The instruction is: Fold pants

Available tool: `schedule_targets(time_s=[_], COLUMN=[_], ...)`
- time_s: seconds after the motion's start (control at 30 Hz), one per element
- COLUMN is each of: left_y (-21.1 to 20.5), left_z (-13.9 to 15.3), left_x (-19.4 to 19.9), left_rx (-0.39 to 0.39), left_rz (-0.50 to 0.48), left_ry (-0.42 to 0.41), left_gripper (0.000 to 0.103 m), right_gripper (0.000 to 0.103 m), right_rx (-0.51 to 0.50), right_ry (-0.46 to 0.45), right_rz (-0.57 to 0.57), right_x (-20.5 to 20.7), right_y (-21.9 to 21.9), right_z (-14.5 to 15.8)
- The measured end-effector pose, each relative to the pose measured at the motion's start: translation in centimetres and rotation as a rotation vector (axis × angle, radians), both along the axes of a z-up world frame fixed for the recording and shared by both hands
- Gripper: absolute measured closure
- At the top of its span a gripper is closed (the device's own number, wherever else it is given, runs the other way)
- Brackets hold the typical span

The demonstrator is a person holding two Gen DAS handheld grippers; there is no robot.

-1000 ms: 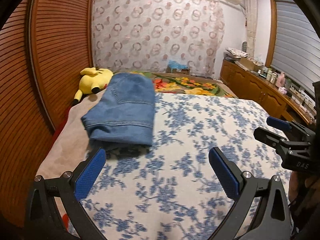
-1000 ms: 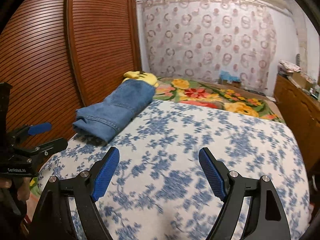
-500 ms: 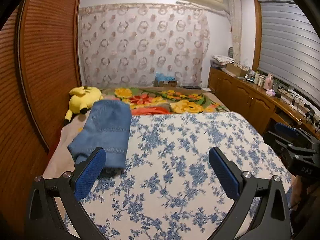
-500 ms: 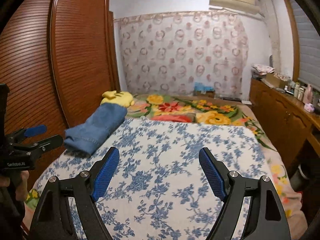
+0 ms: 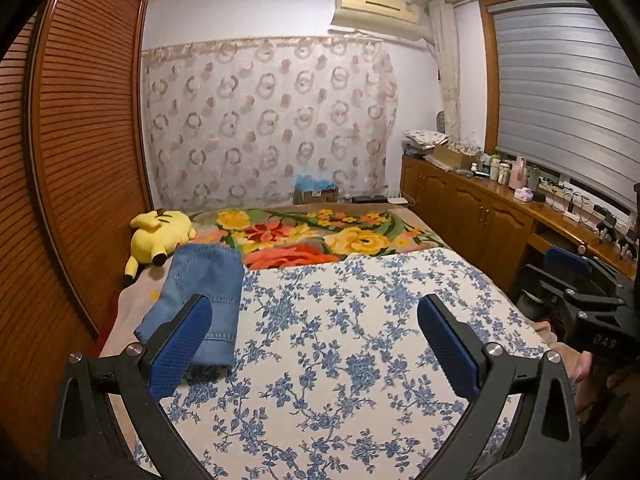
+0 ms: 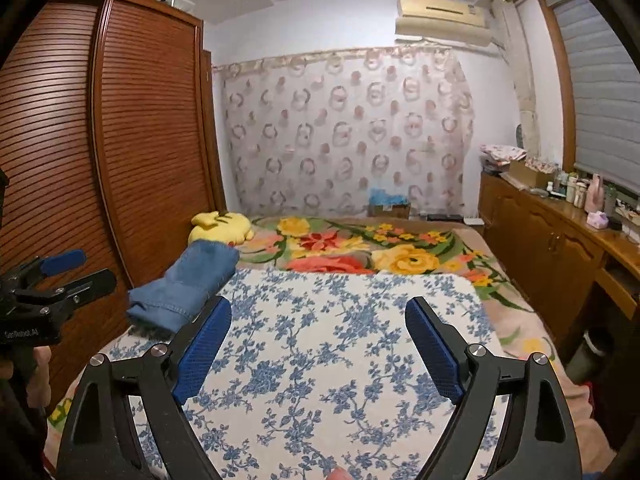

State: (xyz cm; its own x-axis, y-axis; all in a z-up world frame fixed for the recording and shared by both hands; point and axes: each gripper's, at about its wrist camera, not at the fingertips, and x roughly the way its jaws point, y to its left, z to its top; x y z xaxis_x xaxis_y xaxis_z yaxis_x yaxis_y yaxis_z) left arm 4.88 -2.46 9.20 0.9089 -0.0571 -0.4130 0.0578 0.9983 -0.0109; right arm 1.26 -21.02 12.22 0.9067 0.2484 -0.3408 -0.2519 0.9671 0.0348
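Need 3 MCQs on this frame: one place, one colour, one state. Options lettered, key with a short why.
1. Where do the folded jeans lie?
A. at the left edge of the bed, in front of the yellow plush toy
B. on the wooden counter
C. on the floor

2. What colour are the gripper pads?
A. red
B. blue
C. green

3. How are the left gripper and right gripper?
A. both shut on denim
B. one open, one shut
C. both open and empty

Key: 1 A, the denim lies by the wardrobe side, the toy behind it. 2 B, blue textured pads show in both views. 3 C, wide gaps show only the floral bedspread.
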Motion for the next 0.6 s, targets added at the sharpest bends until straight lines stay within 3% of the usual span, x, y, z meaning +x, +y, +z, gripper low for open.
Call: schedule_targets(time_s=[0.6], left_y=[-0.1], left_z=[1.3], left_x=[-1.1], left_rx=[-0.010], left_rz=[0.014], left_ry=[-0.028], left_gripper=[0.000], right_gripper=[0.013], right_rx=[-0.014], right_ry=[-0.038], right_rz=[-0.052], right_x=[0.6], right_y=[-0.3], right_z=[-0.7])
